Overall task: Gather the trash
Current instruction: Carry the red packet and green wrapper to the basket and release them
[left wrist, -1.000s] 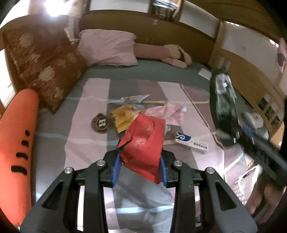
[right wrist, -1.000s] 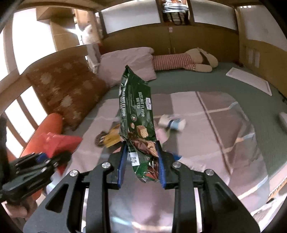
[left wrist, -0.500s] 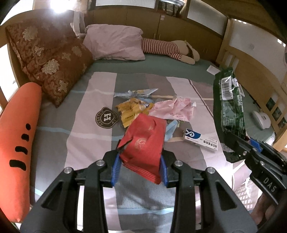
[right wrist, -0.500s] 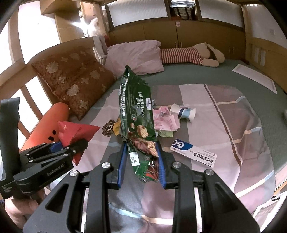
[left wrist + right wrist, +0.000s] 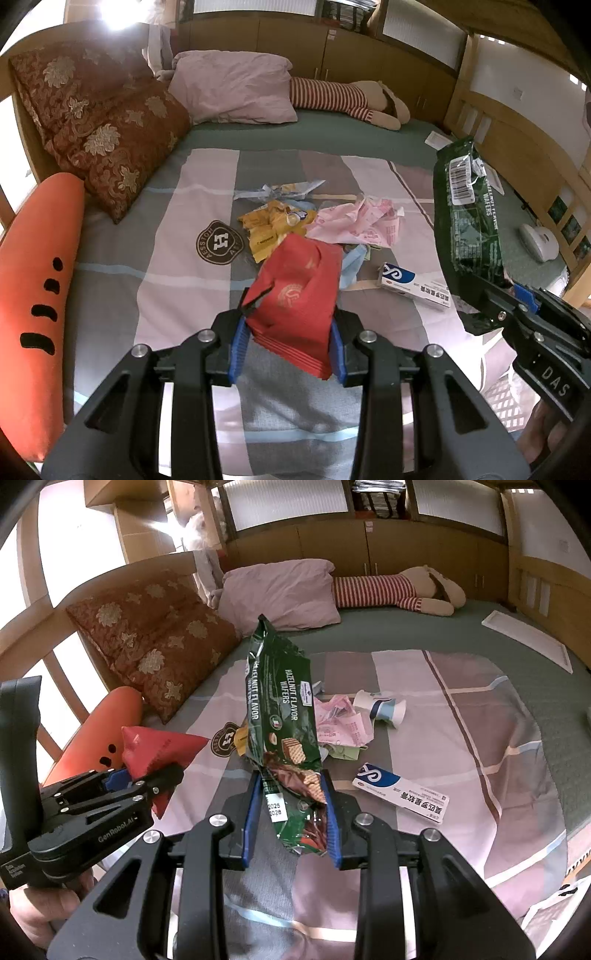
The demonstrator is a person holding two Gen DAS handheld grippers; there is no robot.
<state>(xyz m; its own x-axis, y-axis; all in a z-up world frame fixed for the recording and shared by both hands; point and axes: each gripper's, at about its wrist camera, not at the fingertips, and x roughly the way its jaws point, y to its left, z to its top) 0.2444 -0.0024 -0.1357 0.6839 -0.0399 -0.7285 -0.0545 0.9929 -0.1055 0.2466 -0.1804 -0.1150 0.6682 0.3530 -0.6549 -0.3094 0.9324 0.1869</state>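
Observation:
My left gripper (image 5: 287,345) is shut on a red snack bag (image 5: 299,295) and holds it above the bed's near edge; the bag also shows in the right wrist view (image 5: 155,749). My right gripper (image 5: 290,812) is shut on a green hazelnut wafer bag (image 5: 280,716), held upright; it shows at the right of the left wrist view (image 5: 467,214). On the striped blanket lie a yellow wrapper (image 5: 273,225), crumpled pink paper (image 5: 358,221), a blue-white box (image 5: 400,792) and a tipped paper cup (image 5: 380,707).
A brown patterned cushion (image 5: 110,140) and an orange carrot pillow (image 5: 35,288) line the bed's left side. A pink pillow (image 5: 232,88) and a striped plush toy (image 5: 343,98) lie at the head. A white mesh basket (image 5: 508,402) sits below the bed's right edge.
Both grippers pulled back from the bed and a little apart, each keeping its bag. The trash pile now lies farther ahead.

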